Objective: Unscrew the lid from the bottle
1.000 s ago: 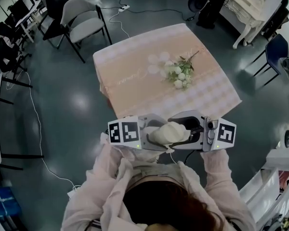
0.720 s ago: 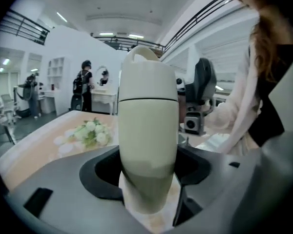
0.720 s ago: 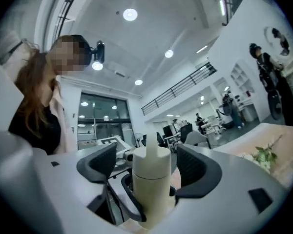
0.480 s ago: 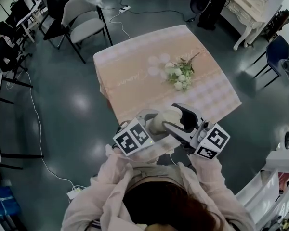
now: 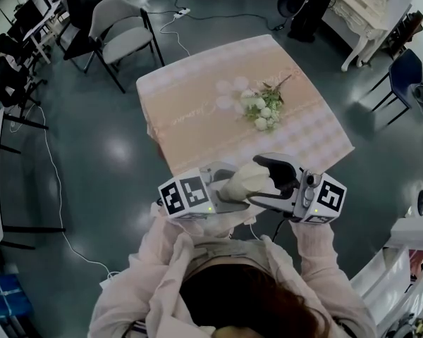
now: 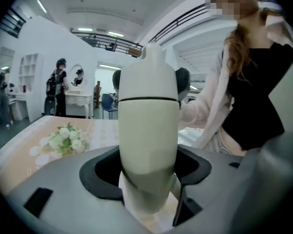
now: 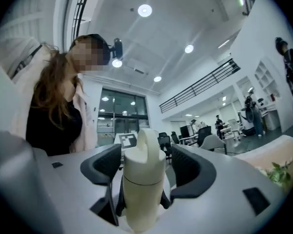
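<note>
A cream bottle (image 5: 245,182) is held up in the air near the person's chest, in front of the table. In the left gripper view the bottle body (image 6: 149,145) fills the gap between the jaws, and my left gripper (image 6: 149,174) is shut on it. The lid (image 6: 149,74) is on the bottle's far end. In the right gripper view the lid (image 7: 144,152), with its loop handle, sits between the dark pads of my right gripper (image 7: 145,167), which is closed round it. The two grippers (image 5: 233,192) (image 5: 264,178) face each other.
A table with a peach cloth (image 5: 190,104) stands ahead, with a bunch of white flowers (image 5: 262,108) lying on it. Grey chairs (image 5: 120,34) stand at the far left, a blue chair (image 5: 405,72) at the right, and cables run over the floor. Other people stand in the background.
Half a second ago both grippers and the bottle were swung round and tilted. They are now back side by side and level, much as a second ago.
</note>
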Demonstrator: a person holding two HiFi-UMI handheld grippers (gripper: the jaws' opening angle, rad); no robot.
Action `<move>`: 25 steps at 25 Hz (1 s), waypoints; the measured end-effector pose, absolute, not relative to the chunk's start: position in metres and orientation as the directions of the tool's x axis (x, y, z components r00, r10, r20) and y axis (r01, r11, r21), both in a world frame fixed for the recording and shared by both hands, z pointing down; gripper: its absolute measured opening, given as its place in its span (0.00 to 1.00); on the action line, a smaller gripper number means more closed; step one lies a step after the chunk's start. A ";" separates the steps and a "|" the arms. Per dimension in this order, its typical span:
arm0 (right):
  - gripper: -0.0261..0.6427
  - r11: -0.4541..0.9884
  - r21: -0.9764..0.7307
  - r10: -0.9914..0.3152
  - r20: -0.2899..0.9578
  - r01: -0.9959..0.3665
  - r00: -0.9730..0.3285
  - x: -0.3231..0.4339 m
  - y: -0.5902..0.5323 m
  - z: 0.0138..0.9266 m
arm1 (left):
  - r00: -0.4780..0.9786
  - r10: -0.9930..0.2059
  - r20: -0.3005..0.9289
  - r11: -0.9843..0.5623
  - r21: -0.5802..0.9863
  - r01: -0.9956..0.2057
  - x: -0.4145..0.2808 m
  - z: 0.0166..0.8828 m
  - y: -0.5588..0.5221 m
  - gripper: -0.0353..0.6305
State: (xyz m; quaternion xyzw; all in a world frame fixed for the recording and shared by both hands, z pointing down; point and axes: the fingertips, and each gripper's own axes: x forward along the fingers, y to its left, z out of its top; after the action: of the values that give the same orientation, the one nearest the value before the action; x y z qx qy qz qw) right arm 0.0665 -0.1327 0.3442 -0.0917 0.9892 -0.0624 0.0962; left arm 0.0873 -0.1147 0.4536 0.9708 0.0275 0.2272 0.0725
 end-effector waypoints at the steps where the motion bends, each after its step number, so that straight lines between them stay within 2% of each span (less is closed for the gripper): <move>1: 0.56 0.960 -0.170 -0.252 -0.182 -0.222 -0.950 0.069 -0.140 0.345 | 0.893 0.019 0.450 -0.988 0.143 -0.051 0.087 0.456 -0.125 0.53; 2: 0.61 0.942 -0.194 -0.308 -0.179 -0.273 -0.935 0.071 -0.146 0.346 | 0.881 -0.052 0.470 -0.985 0.122 -0.124 0.087 0.459 -0.135 0.53; 4: 0.61 0.908 -0.210 -0.395 -0.145 -0.362 -0.907 0.072 -0.155 0.351 | 0.842 -0.165 0.513 -0.971 0.064 -0.229 0.087 0.465 -0.148 0.53; 6: 0.61 0.893 -0.179 -0.433 -0.097 -0.413 -0.896 0.069 -0.157 0.359 | 0.818 -0.200 0.540 -0.968 0.020 -0.250 0.089 0.468 -0.150 0.53; 8: 0.50 0.910 -0.126 -0.405 -0.077 -0.395 -0.911 0.067 -0.152 0.362 | 0.820 -0.168 0.548 -0.978 0.014 -0.210 0.093 0.469 -0.142 0.53; 11: 0.50 0.962 -0.070 -0.270 -0.083 -0.264 -0.959 0.066 -0.132 0.355 | 0.843 -0.056 0.534 -0.994 0.048 -0.097 0.097 0.464 -0.122 0.53; 15: 0.50 0.999 -0.024 -0.033 -0.113 -0.030 -0.993 0.064 -0.101 0.338 | 0.864 0.148 0.482 -0.989 0.099 0.114 0.104 0.454 -0.089 0.53; 17: 0.50 0.999 -0.037 -0.001 -0.147 0.005 -0.989 0.070 -0.101 0.336 | 0.880 0.177 0.442 -0.983 0.123 0.136 0.109 0.449 -0.086 0.53; 20: 0.52 0.985 -0.108 -0.155 -0.203 -0.135 -0.967 0.082 -0.123 0.336 | 0.905 0.058 0.421 -0.991 0.134 0.001 0.113 0.446 -0.107 0.53; 22: 0.61 0.955 -0.187 -0.273 -0.242 -0.231 -0.931 0.090 -0.136 0.338 | 0.885 -0.068 0.460 -0.986 0.102 -0.128 0.112 0.450 -0.125 0.53; 25: 0.62 0.921 -0.229 -0.371 -0.259 -0.316 -0.892 0.092 -0.139 0.339 | 0.830 -0.167 0.532 -0.977 0.027 -0.213 0.109 0.460 -0.133 0.53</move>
State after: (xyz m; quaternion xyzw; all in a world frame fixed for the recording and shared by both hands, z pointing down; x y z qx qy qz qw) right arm 0.0923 -0.1391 0.3391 -0.1775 0.9683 -0.0906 0.1505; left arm 0.1088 -0.1335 0.4601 0.9556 -0.0994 0.2740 0.0424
